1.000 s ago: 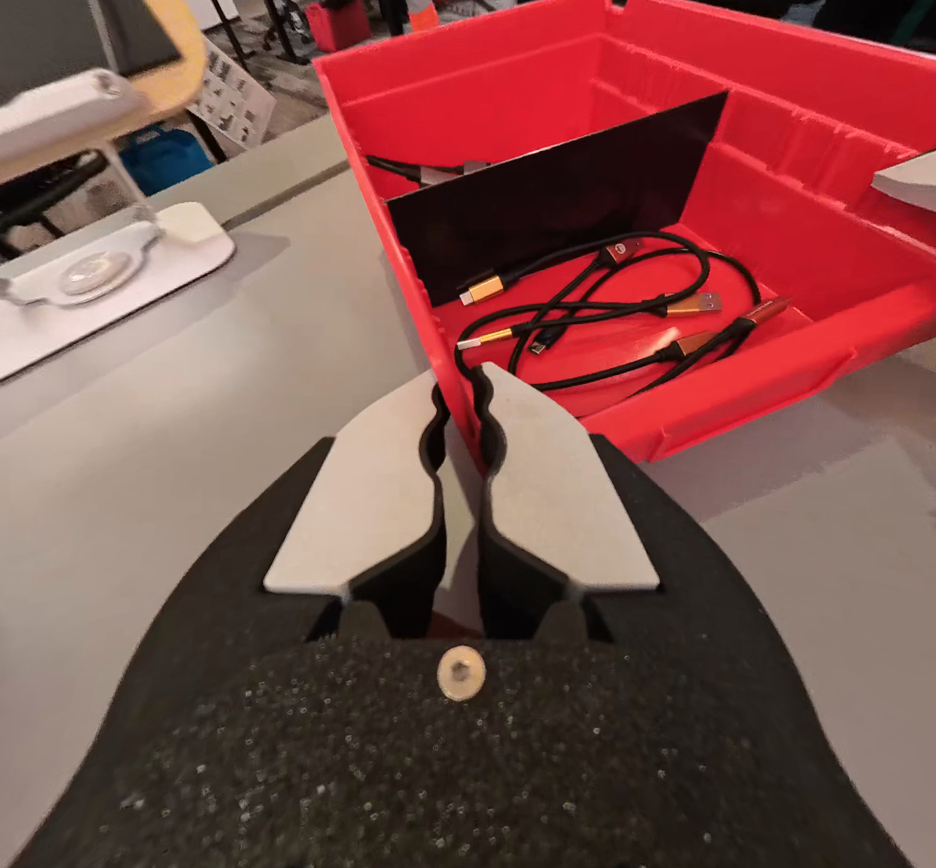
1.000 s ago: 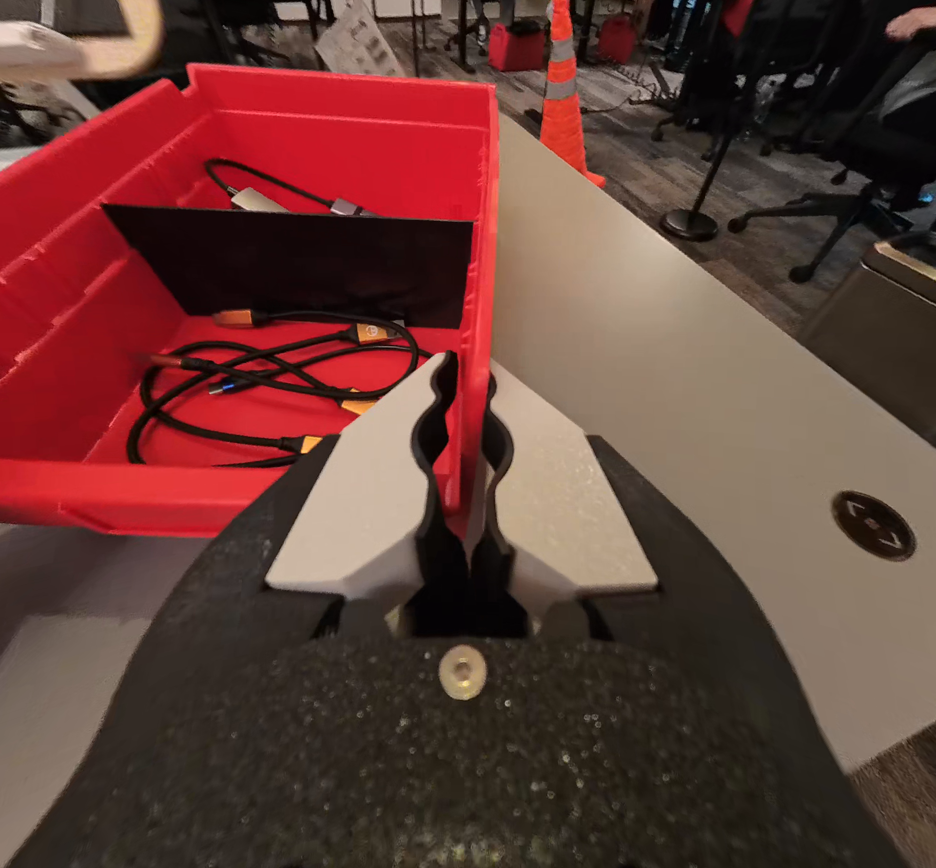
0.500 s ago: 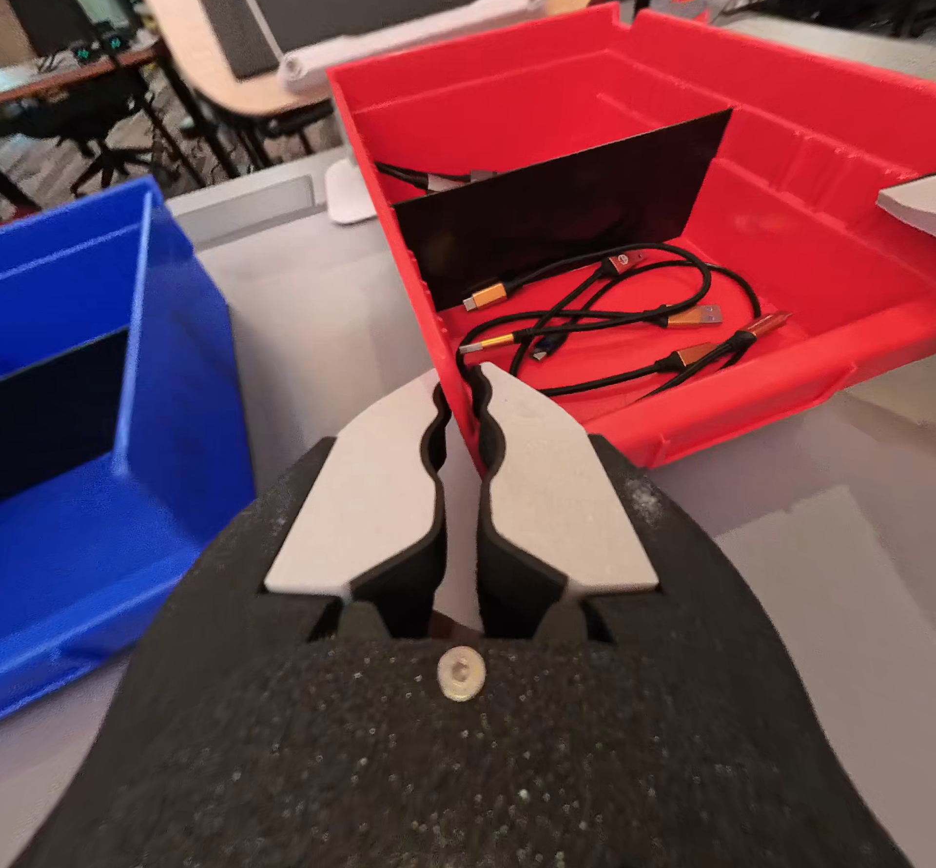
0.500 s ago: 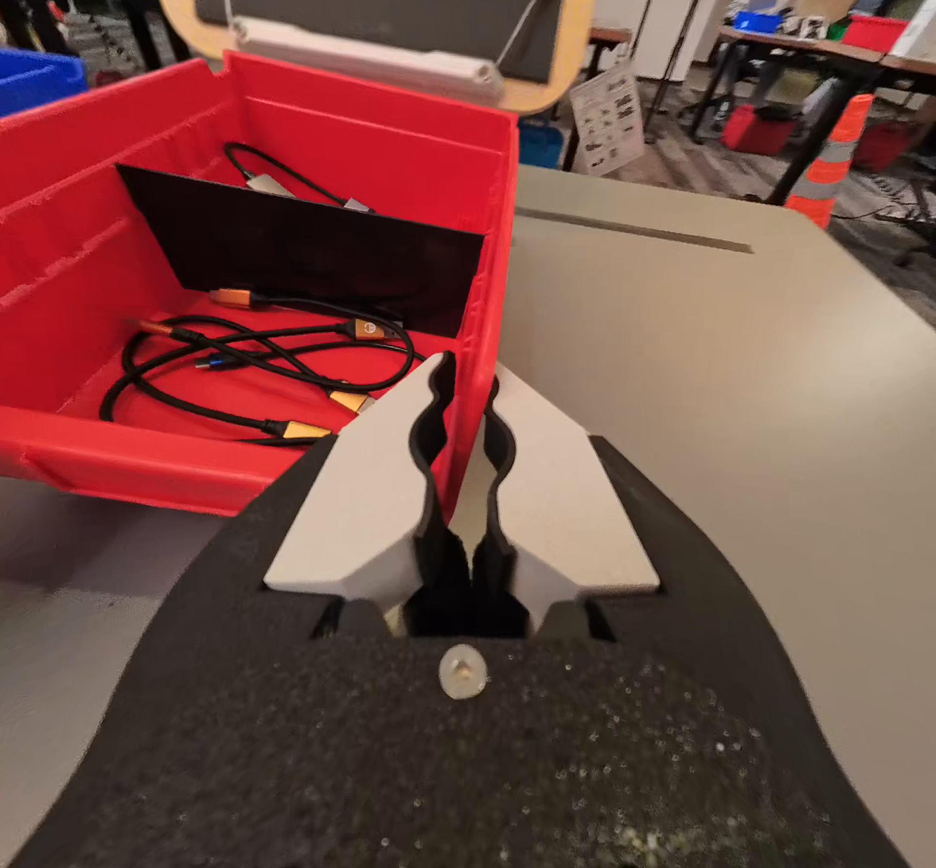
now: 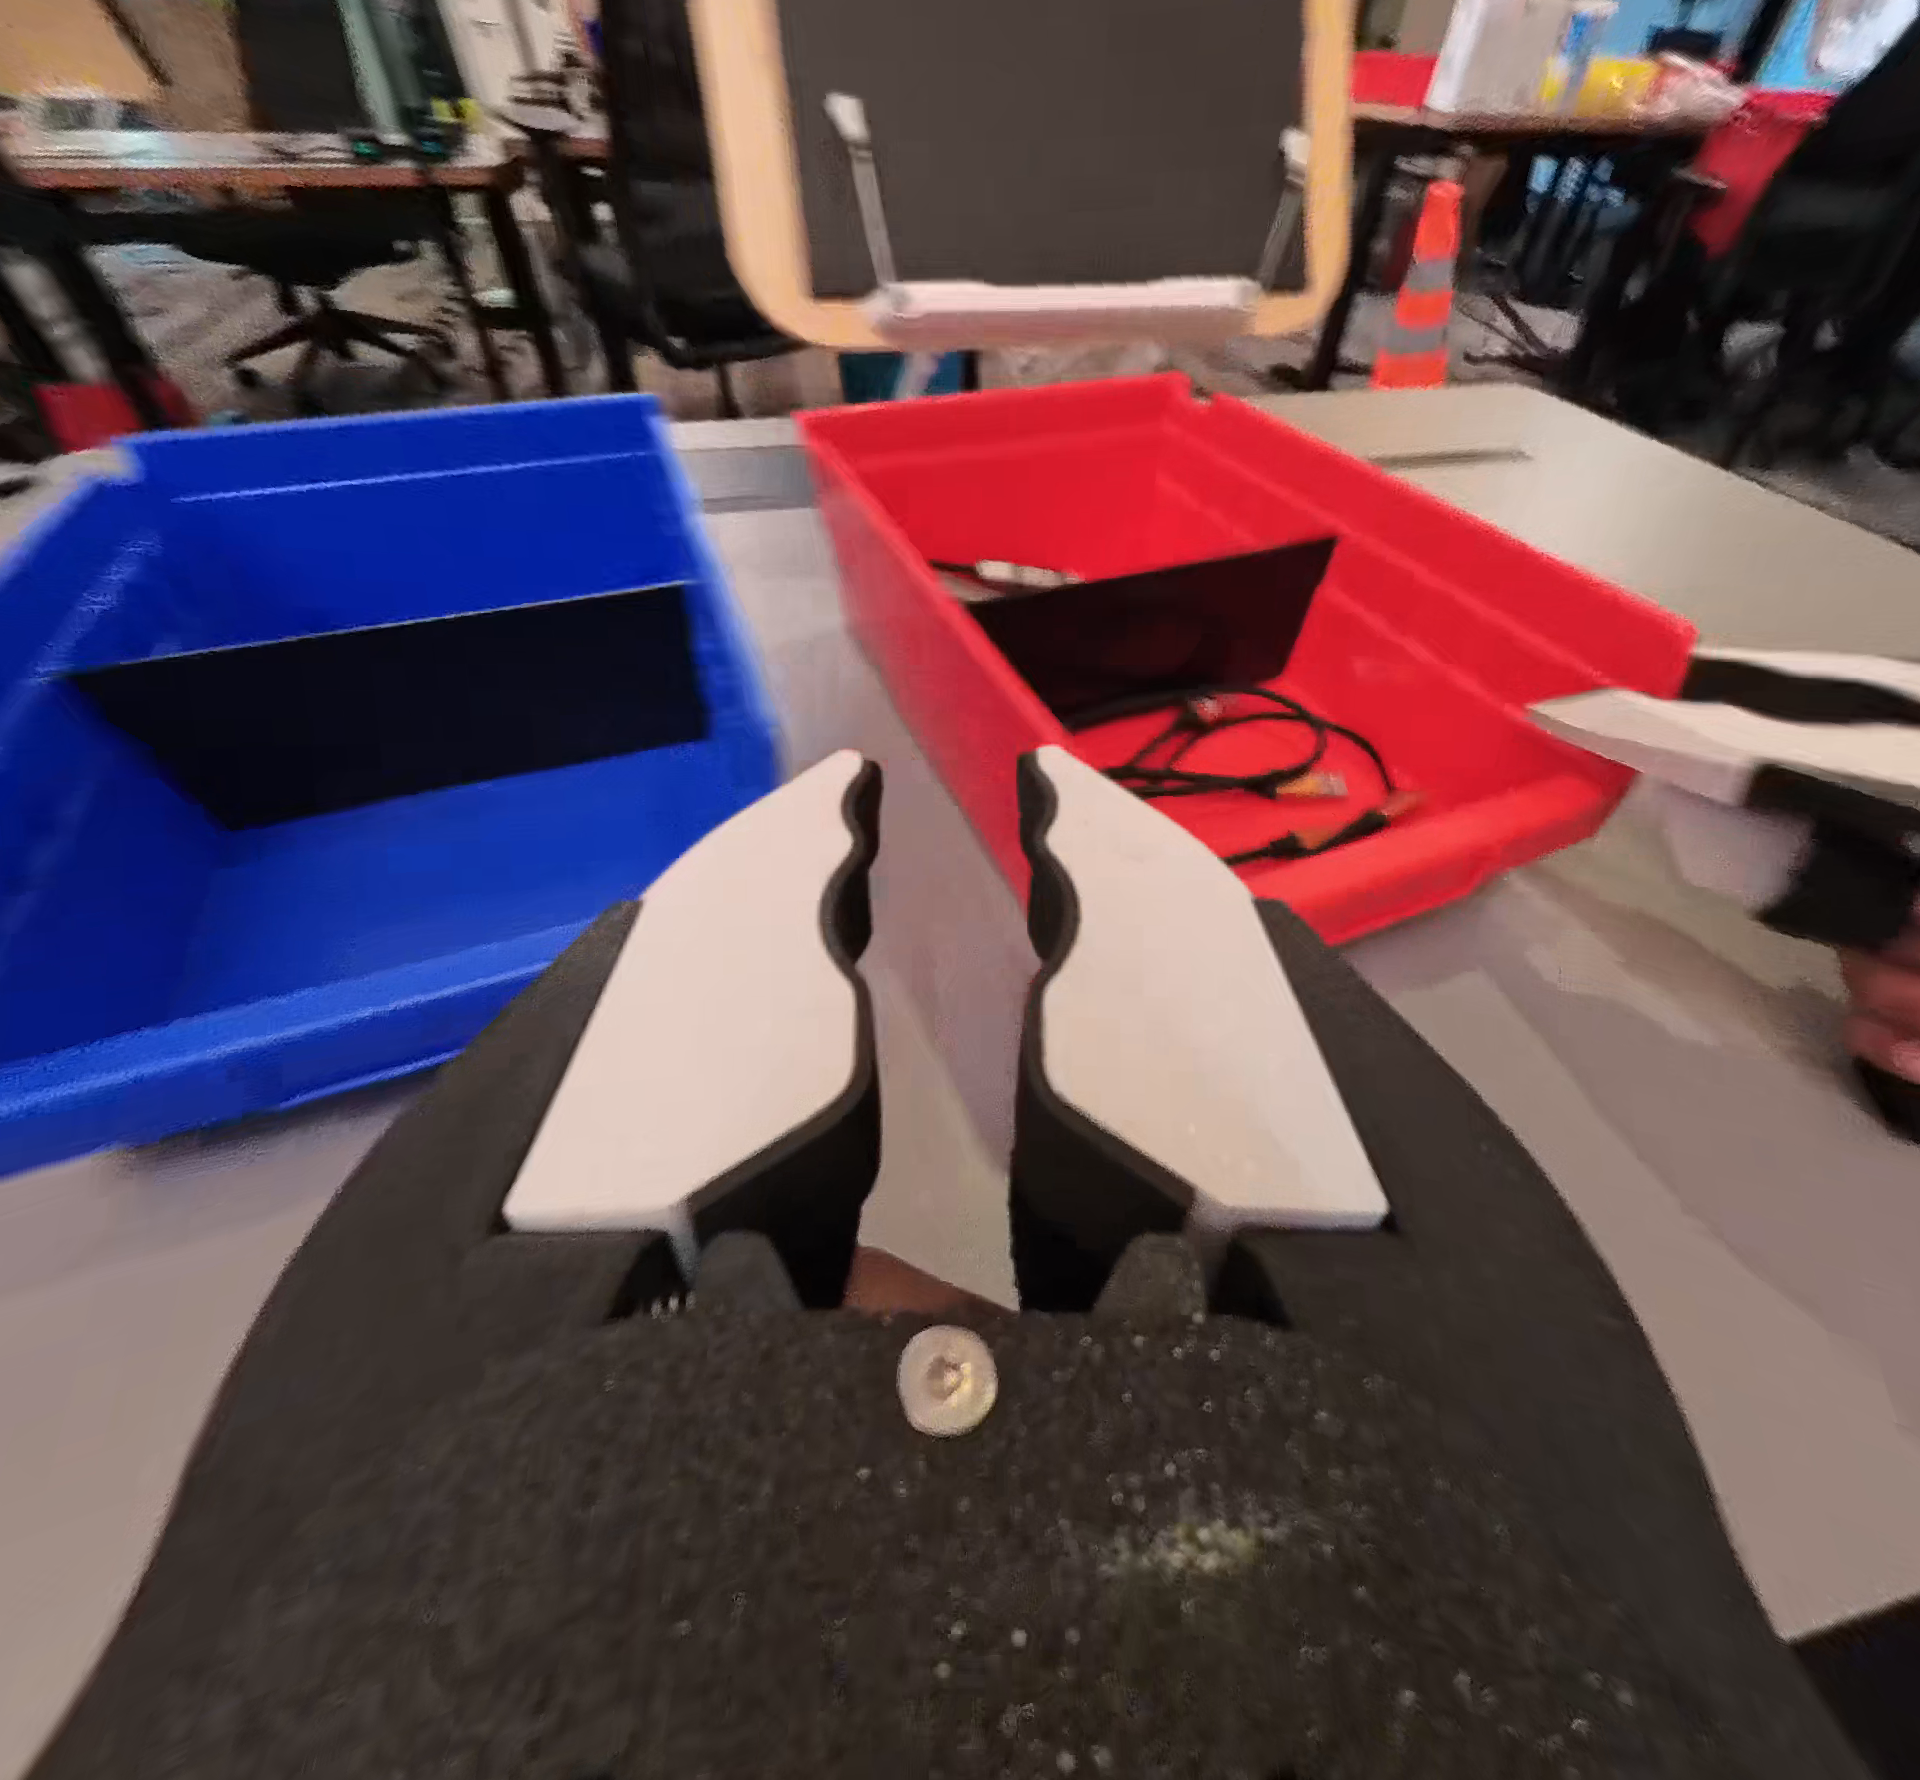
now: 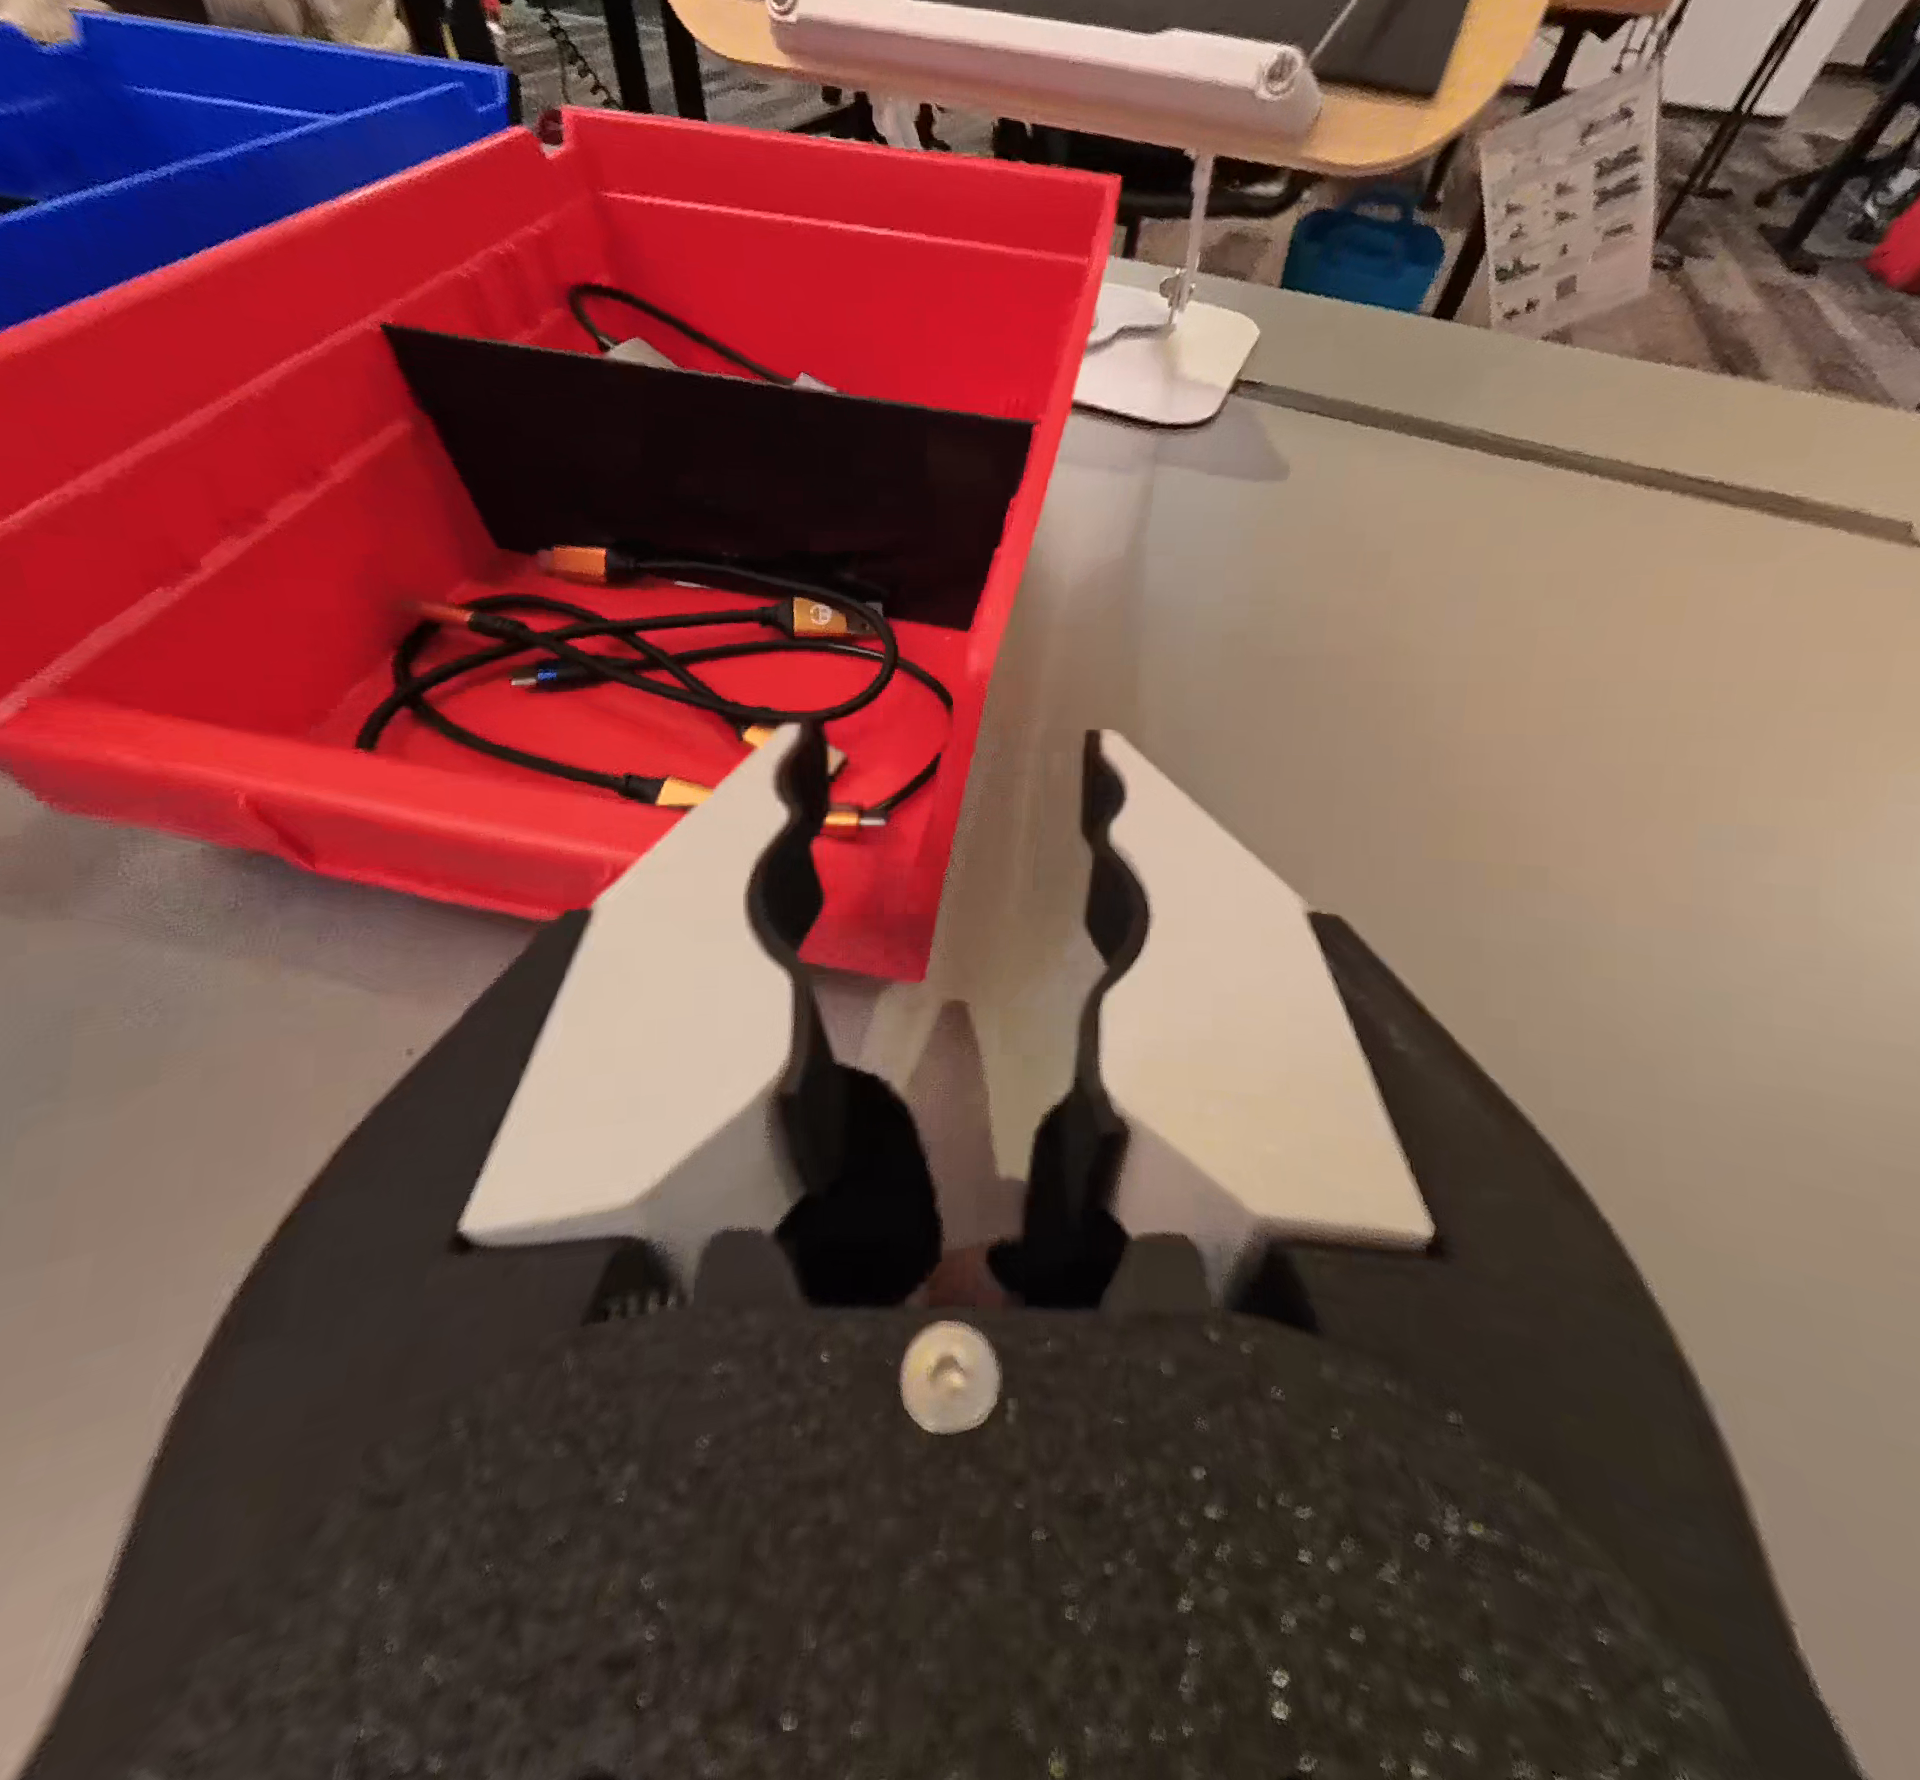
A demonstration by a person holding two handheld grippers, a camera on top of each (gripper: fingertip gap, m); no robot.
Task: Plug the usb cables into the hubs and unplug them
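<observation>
Since your right gripper (image 6: 940, 754), fingers parted and empty, hovers just beside the red bin (image 6: 1018, 504), the usb cables (image 6: 665, 681) lie nearest it, ahead-left.

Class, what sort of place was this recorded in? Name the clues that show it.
Probably a shared lab or workshop: work tables and rolling office chairs fill the background, an orange traffic cone stands on the floor, and parts bins sit on the grey table.

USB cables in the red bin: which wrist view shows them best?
The right wrist view. The USB cables lie close and sharp in the red bin, orange plugs distinct, in front of the black divider. In the left wrist view they are farther off, small and blurred, so plugs are hard to separate.
</observation>
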